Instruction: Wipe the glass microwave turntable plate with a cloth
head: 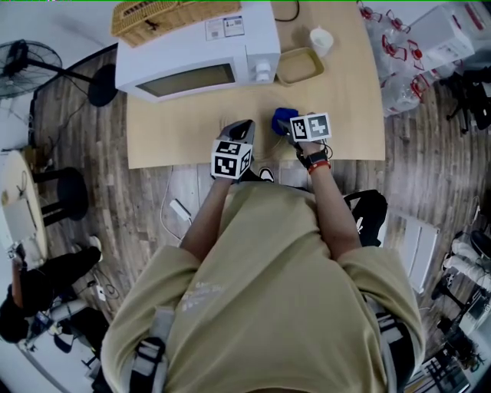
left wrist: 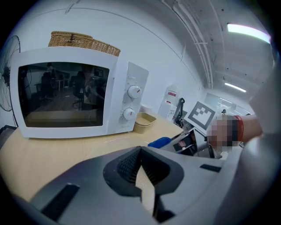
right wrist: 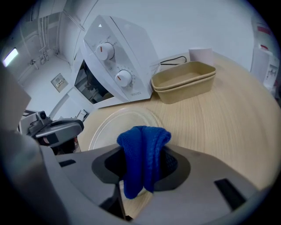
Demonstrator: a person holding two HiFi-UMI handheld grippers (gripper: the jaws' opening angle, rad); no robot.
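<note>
The clear glass turntable plate [right wrist: 127, 124] lies flat on the wooden table [head: 353, 115], in front of the microwave [head: 196, 47]. In the left gripper view it shows only as a faint rim [left wrist: 109, 141]. My right gripper [right wrist: 144, 163] is shut on a folded blue cloth [right wrist: 141, 145], which hangs just above the plate's near edge. The head view shows that cloth [head: 282, 117] at the gripper's tip. My left gripper [left wrist: 140, 151] hovers over the table left of the plate, jaws shut with nothing between them. It faces the microwave [left wrist: 74, 94].
A wicker basket [head: 169, 15] sits on top of the microwave. Two stacked tan trays [right wrist: 184, 81] and a white cup [head: 321, 40] stand right of it at the table's back. Plastic bags [head: 399, 54] lie beyond the table's right edge. The microwave door is closed.
</note>
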